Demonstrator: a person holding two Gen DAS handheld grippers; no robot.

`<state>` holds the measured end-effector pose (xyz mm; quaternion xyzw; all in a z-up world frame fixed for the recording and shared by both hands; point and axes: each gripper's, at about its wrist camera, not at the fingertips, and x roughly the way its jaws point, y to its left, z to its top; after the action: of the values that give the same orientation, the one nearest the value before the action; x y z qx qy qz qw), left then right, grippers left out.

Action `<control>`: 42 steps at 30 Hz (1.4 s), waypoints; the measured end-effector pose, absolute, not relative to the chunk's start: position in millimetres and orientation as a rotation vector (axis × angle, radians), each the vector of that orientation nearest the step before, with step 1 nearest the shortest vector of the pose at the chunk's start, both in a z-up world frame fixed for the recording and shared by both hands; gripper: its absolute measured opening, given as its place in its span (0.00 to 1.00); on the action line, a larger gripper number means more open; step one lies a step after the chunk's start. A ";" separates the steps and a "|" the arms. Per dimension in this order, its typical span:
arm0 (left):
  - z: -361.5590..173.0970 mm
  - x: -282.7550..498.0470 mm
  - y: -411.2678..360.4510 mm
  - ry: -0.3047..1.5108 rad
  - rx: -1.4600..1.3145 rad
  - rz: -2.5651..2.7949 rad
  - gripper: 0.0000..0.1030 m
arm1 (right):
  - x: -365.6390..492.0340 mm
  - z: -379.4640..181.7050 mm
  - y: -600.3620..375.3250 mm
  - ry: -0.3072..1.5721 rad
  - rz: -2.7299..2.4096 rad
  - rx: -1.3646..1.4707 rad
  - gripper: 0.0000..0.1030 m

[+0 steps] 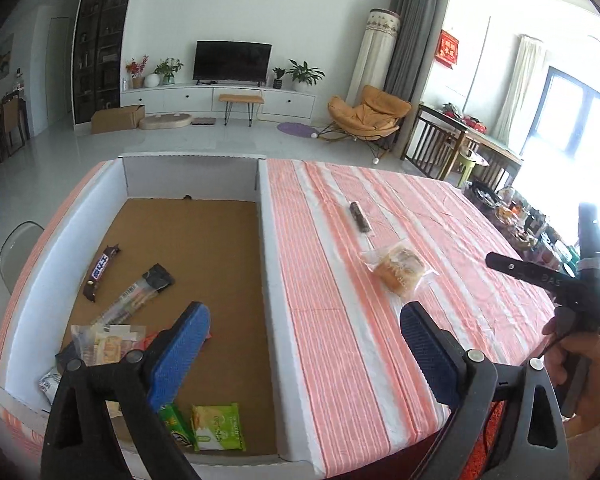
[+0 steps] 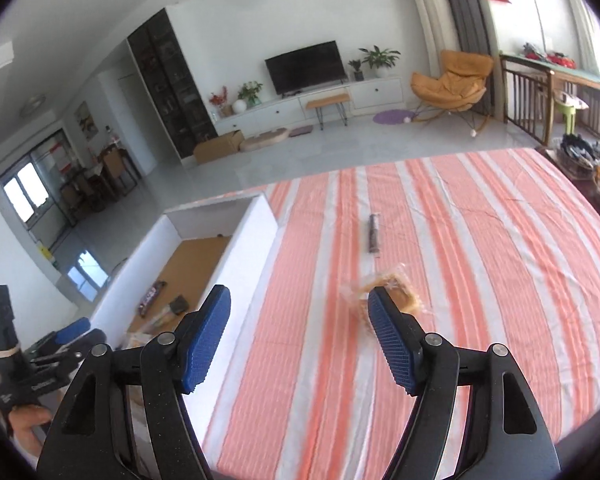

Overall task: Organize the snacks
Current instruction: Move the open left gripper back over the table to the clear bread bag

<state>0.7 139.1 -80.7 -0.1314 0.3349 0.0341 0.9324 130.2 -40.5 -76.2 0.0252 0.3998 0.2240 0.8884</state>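
Observation:
A white cardboard box [image 1: 270, 248] with a brown floor sits on the left of the striped table. It holds a dark chocolate bar [image 1: 101, 267], a clear-wrapped biscuit stick [image 1: 138, 296], a green cracker pack [image 1: 219, 426] and other snack packs. On the cloth lie a wrapped pastry [image 1: 400, 267] [image 2: 404, 298] and a dark thin bar [image 1: 359, 217] [image 2: 373, 234]. My left gripper [image 1: 304, 344] is open and empty over the box's right wall. My right gripper [image 2: 300, 336] is open and empty, above the cloth, just short of the pastry.
The orange-and-white striped cloth [image 2: 480, 264] covers the table. Cluttered items [image 1: 516, 216] stand at the table's far right edge. The box also shows in the right wrist view [image 2: 256, 216]. A clear chair [image 1: 18, 248] stands left of the table.

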 end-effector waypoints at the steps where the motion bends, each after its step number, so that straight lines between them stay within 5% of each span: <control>1: -87.0 6.5 123.6 0.706 -0.256 0.026 0.96 | 138.2 -103.7 -56.9 0.888 0.389 0.042 0.72; 6: -129.1 38.7 54.4 0.881 -0.181 -0.114 0.96 | 133.7 -184.6 -111.6 1.043 0.245 0.100 0.71; 12: -171.1 60.0 24.8 1.020 -0.145 -0.145 0.96 | 109.9 -199.8 -112.4 1.001 0.238 0.061 0.71; 18: -157.9 96.9 16.6 1.097 -0.081 -0.285 0.96 | 110.3 -205.1 -118.1 0.974 0.259 0.092 0.72; 27: -119.7 182.0 -2.1 1.096 -0.009 -0.389 0.96 | 111.2 -208.5 -121.3 0.982 0.266 0.123 0.72; 42: -178.2 286.8 -66.4 1.074 0.626 -0.420 0.95 | 113.7 -209.1 -125.6 0.978 0.290 0.156 0.73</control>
<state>286.8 -66.4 -178.2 0.2910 0.4995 -0.1951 0.7923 113.7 -125.6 -209.1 0.0745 0.4674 0.1384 0.8699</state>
